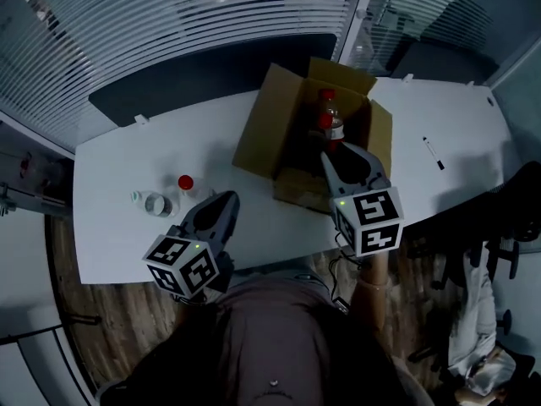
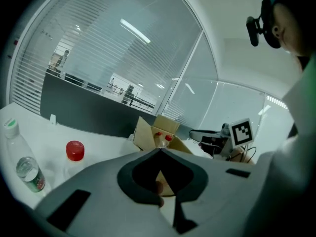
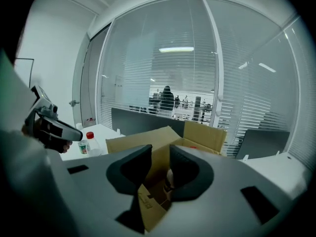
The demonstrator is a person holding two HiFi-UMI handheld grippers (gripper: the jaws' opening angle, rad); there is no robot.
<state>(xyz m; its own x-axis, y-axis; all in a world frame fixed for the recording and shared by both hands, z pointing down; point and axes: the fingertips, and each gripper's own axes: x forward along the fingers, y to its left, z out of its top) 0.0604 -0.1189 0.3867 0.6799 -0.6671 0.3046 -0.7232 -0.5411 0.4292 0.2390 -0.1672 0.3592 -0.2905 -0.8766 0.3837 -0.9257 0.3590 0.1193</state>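
We see a white oval table (image 1: 127,167). On it, toward the far edge, stands an open brown cardboard box (image 1: 262,129). Toward the table's left end, a clear plastic bottle with a red cap (image 1: 185,184) stands just beside a clear plastic bottle with a white cap (image 1: 152,202). A black marker pen (image 1: 434,153) lies well apart at the right.

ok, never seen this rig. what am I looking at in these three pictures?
No robot: a person holds a two-jaw tool in each hand. The head view looks down from the person's head; each gripper view looks along one tool's jaws. On the white table: an open cardboard box with bottles inside, a red-capped bottle and a clear bottle to its left, a pen to its right. The left tool is shut and empty, near those two bottles. The right tool is open over the box's near edge, holding nothing.
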